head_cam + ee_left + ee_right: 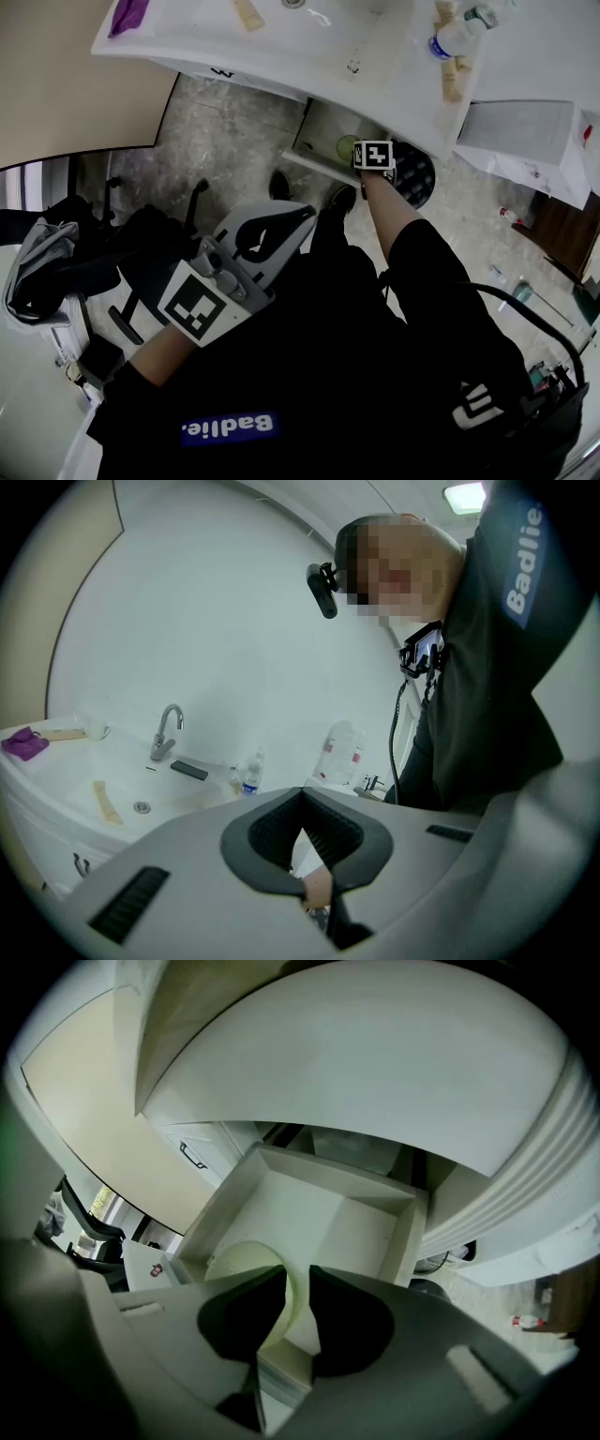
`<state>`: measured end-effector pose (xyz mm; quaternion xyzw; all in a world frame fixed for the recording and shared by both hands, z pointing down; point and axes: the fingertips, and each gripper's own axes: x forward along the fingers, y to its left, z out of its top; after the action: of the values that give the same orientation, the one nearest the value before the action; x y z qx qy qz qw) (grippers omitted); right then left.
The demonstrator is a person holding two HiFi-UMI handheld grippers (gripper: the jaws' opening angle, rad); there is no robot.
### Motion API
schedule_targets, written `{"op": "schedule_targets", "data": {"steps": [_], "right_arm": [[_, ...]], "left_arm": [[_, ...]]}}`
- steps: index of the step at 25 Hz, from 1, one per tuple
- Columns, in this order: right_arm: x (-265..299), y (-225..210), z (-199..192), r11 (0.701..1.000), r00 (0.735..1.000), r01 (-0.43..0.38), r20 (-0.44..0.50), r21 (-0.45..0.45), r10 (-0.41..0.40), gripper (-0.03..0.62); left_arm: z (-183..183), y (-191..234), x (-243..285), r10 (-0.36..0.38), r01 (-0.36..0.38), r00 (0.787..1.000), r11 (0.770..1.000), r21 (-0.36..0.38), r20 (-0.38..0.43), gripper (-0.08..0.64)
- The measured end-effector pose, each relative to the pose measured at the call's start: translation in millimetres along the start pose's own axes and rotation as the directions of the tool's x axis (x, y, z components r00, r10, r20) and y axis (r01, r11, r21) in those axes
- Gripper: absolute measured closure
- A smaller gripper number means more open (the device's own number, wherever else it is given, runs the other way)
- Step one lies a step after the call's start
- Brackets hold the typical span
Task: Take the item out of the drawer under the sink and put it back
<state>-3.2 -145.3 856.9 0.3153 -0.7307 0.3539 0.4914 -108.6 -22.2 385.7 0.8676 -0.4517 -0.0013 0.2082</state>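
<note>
Under the white sink counter point(281, 42) the drawer point(317, 131) stands pulled out. A pale green round cup point(346, 146) sits at its front right corner. My right gripper point(364, 152) reaches down to that cup, its marker cube on top. In the right gripper view the cup's rim point(246, 1258) stands between the jaws of the right gripper point(297, 1277), and the pads do not look pressed on it. The white drawer floor point(314, 1213) lies beyond. My left gripper point(302, 216) is held back near the person's lap, shut and holding nothing. Its tips meet in the left gripper view point(302, 795).
A water bottle point(455, 37) and a purple cloth point(128, 14) lie on the counter, and the faucet point(166, 731) stands behind the basin. A black round bin point(418, 174) sits right of the drawer. A white box point(525, 141) is at the right, a black chair point(141, 248) at the left.
</note>
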Motion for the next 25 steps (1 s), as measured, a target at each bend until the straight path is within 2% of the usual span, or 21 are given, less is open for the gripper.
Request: {"op": "schedule_targets", "data": {"steps": [3,7,11,15,19,23,25], "right_arm": [[-5.8,5.0,2.4,0.999,0.999,-0.04,0.013,-0.01,0.04,0.475],[-26.8,4.0,3.5,0.998,0.997,-0.052,0.063,-0.02,0.053,0.443],[-58.3,10.3,2.9,0.995,0.987,-0.095,0.125,-0.023,0.097,0.442],[-99.3,32.3,-2.9,0.983,0.968,-0.159,0.181,-0.095,0.174,0.442],[-157.9,54.8,1.4,0.966,0.93,-0.208,0.273,-0.156,0.245,0.45],[-224.2,78.2,12.9,0.939,0.878,-0.213,0.37,-0.269,0.305,0.489],[-256.6,88.1,19.8,0.926,0.843,-0.208,0.422,-0.316,0.334,0.509]], "left_arm": [[2.0,-2.0,0.9,-0.004,0.004,1.0,1.0,0.001,0.006,0.555],[10.9,-8.9,3.5,-0.022,0.022,0.999,1.0,0.01,0.028,0.555],[21.1,-18.4,6.1,-0.042,0.041,0.998,0.999,0.023,0.05,0.555],[32.2,-27.8,9.9,-0.063,0.06,0.995,0.998,0.033,0.08,0.555],[46.9,-40.1,13.2,-0.099,0.093,0.99,0.994,0.062,0.102,0.555],[57.0,-48.2,14.4,-0.117,0.108,0.986,0.991,0.079,0.118,0.555],[60.2,-52.8,15.1,-0.125,0.115,0.985,0.99,0.086,0.121,0.555]]}}
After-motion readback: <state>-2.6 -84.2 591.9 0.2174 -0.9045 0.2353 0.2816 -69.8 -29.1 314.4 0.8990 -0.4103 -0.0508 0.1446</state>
